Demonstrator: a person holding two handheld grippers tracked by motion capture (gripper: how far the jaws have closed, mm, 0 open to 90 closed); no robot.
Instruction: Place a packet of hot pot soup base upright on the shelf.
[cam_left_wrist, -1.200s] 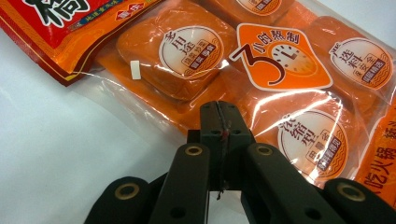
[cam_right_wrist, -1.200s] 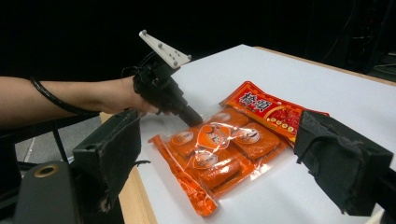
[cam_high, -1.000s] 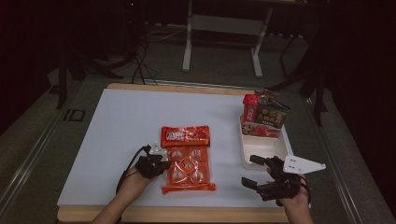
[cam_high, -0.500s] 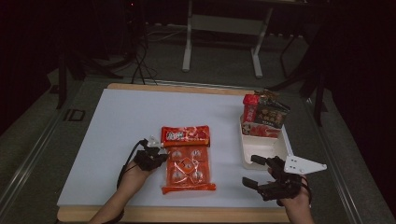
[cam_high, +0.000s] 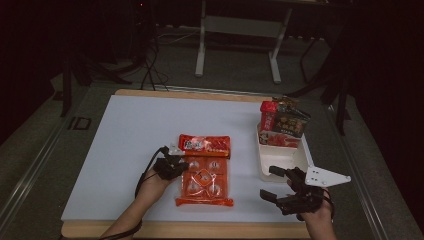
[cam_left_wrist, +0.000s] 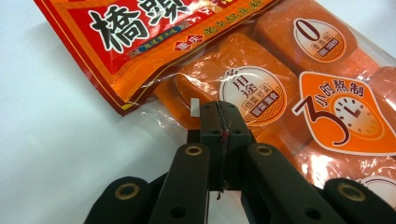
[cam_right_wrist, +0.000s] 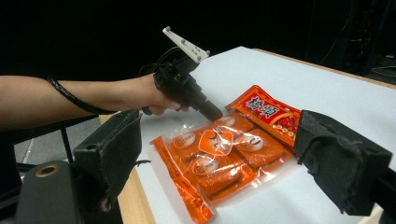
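We see the left gripper fingers pressed together, tips on the orange packet; the right gripper fingers stand wide over the bench.

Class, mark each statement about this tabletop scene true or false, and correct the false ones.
1. The left gripper has its jaws shut, tips at the edge of the orange packet. True.
2. The right gripper grips the packet. False: its jaws stand open, apart from the packet.
3. The packet lies flat on the white table. True.
4. The white tray sits left of the packet. False: it sits to its right.
5. Snack packs stand at the tray's far end. True.
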